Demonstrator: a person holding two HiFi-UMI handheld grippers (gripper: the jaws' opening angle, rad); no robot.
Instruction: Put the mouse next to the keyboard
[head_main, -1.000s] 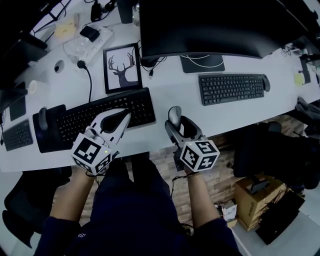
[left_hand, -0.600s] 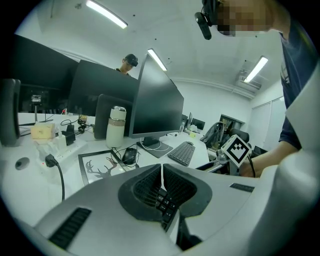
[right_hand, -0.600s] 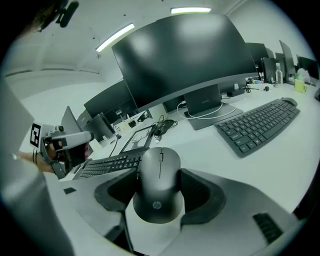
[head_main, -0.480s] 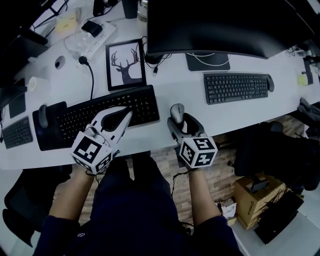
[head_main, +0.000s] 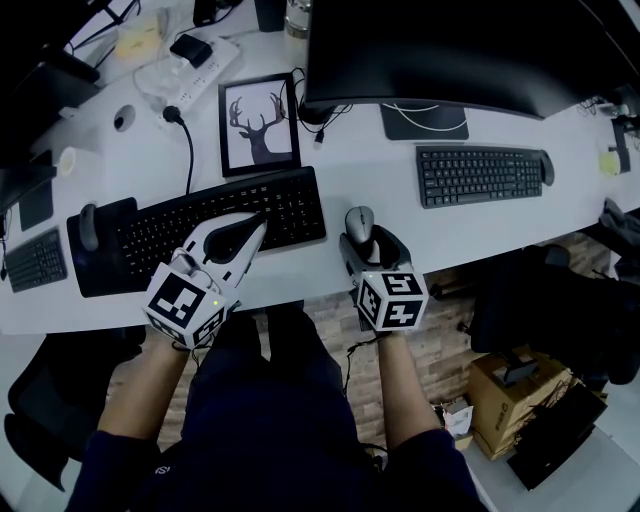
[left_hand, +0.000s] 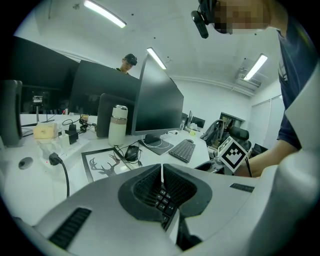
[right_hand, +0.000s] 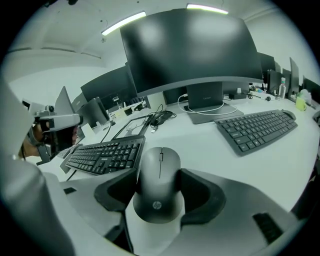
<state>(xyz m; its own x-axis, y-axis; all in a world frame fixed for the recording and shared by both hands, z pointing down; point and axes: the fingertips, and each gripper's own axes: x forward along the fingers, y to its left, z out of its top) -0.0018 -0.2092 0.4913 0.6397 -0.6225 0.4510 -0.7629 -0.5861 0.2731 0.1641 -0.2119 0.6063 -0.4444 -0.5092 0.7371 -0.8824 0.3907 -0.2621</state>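
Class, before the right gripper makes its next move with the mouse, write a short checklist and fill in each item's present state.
1. Grip: the mouse sits between the right gripper's jaws, pads on both sides: ok.
2. Placement: the mouse lies just right of the black keyboard, not touching it: ok.
3. Support: the mouse rests fully on the desk: cannot tell.
4. Clearance: the left gripper is shut, over that keyboard, away from the mouse: ok.

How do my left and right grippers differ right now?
The left gripper has its jaws together and empty; the right gripper has its jaws wide, gripping the mouse. The left gripper's tips are over the black keyboard; the right gripper is just off that keyboard's right end. Both point away from the person.
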